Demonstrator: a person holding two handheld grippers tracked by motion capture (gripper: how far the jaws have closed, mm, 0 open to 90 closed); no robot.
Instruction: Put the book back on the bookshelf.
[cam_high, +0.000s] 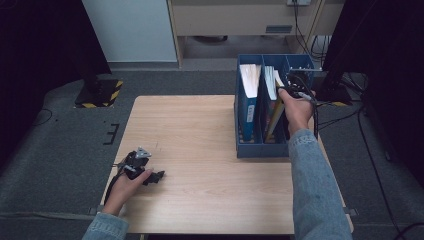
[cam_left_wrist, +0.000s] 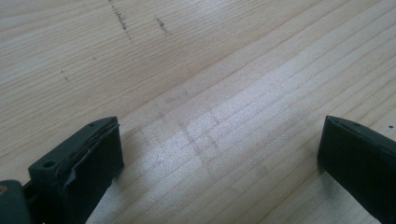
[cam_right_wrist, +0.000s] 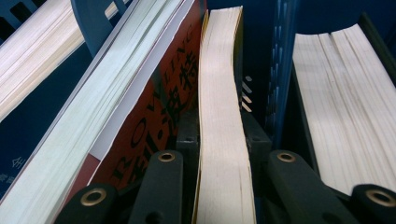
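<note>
1. The right gripper sits at about 2 o'clock on the table, above the blue file box.
2. Its jaws clamp a thin book by the page edges; the book stands in the box's middle slot, probably, beside a red-covered book.
3. The left gripper rests at 8 o'clock on the bare wood, jaws wide apart and holding nothing.

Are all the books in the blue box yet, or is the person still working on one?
Done: white-paged books already stand in the blue plastic file box, one in its left slot. In hand: the right gripper is clamped on a thin yellow-edged book in the middle slot, beside a red-covered book. Left: letting go. The left gripper rests open on the bare wooden table.
</note>
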